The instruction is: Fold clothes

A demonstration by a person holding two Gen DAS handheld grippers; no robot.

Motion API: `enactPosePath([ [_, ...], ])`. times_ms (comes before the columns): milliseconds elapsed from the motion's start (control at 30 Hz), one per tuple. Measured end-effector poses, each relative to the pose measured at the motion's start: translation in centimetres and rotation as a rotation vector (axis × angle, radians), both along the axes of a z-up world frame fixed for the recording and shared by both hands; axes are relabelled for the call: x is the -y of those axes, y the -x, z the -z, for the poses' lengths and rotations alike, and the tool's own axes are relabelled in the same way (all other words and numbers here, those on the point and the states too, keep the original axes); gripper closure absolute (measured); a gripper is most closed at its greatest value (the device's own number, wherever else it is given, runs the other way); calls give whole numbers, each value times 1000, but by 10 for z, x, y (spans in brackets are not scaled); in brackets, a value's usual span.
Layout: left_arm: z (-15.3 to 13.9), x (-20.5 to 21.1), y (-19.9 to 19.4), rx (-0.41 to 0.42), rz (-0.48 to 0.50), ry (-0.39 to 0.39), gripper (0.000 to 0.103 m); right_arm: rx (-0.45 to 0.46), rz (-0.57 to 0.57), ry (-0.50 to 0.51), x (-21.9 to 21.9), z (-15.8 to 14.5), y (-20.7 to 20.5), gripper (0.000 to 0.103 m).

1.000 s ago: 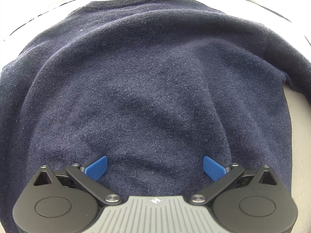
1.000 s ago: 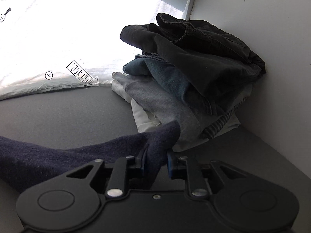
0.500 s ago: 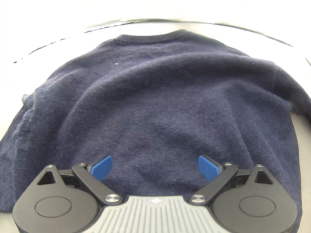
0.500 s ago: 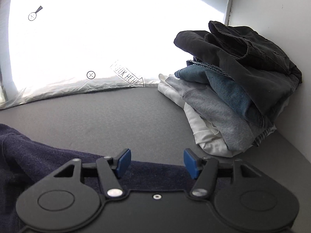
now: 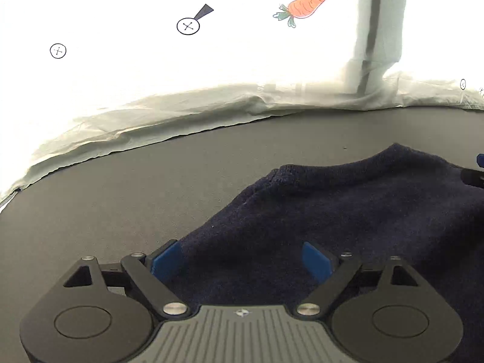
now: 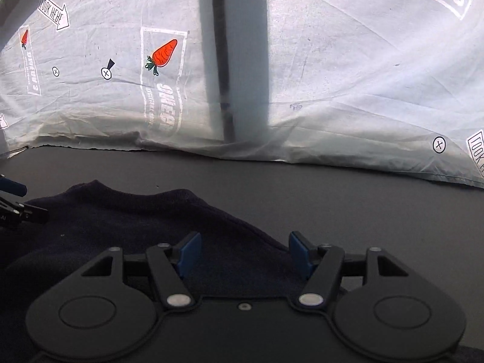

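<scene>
Released a second ago, the navy sweater [image 5: 348,230] now lies on the dark worktop [image 5: 121,199] beneath both tools, the left hand-held gripper [image 5: 242,260] spread wide and empty, the right hand-held gripper's [image 6: 245,251] jaws opening, nothing pinched.

1. One navy knitted sweater [image 5: 348,227] is seen, spread on the single dark grey bench [image 5: 121,196].
2. Two claws are counted: the left claw [image 5: 242,261] and the right claw [image 6: 243,252], each with two blue pads.
3. One white printed sheet [image 6: 348,75] is hung behind the bench.
4. Two carrot prints are counted on the sheet in the right wrist view, a large one [image 6: 163,53] and a small one [image 6: 24,37].
5. Two "LOOK HERE" arrows are made out there, one [image 6: 54,15] whole and one cut off at the right edge.
</scene>
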State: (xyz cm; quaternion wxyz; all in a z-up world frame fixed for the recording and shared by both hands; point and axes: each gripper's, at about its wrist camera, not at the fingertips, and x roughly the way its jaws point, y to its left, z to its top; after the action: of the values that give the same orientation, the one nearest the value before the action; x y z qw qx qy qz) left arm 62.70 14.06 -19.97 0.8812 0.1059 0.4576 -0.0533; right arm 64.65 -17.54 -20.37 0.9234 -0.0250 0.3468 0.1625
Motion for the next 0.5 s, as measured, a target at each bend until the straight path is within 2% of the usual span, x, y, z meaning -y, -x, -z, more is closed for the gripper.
enactPosePath([
  [133, 18, -2, -36, -15, 155, 29, 15, -24, -81, 90, -31, 15, -23, 39],
  [200, 29, -7, -44, -19, 176, 88, 14, -26, -103, 148, -40, 21, -31, 41],
  [233, 32, -12, -45, -15, 176, 128, 17, -35, -107, 143, -41, 22, -34, 44],
  [267, 35, -16, -45, -8, 171, 174, 22, -48, -116, 112, -37, 21, -36, 51],
  [300, 35, -20, -42, 16, 166, 210, 24, -58, -126, 86, -35, 20, -38, 89],
  [333, 35, -23, -39, 41, 166, 243, 50, -58, -118, 93, -36, 20, -41, 99],
  [367, 35, -26, -36, 61, 169, 277, 81, -56, -124, 102, -39, 20, -42, 99],
  [433, 32, -31, -35, 93, 134, 318, 94, -21, -132, 136, -45, 20, -44, 99],
  [500, 29, -36, -41, 120, 99, 341, 94, 35, -128, 163, -51, 16, -48, 99],
])
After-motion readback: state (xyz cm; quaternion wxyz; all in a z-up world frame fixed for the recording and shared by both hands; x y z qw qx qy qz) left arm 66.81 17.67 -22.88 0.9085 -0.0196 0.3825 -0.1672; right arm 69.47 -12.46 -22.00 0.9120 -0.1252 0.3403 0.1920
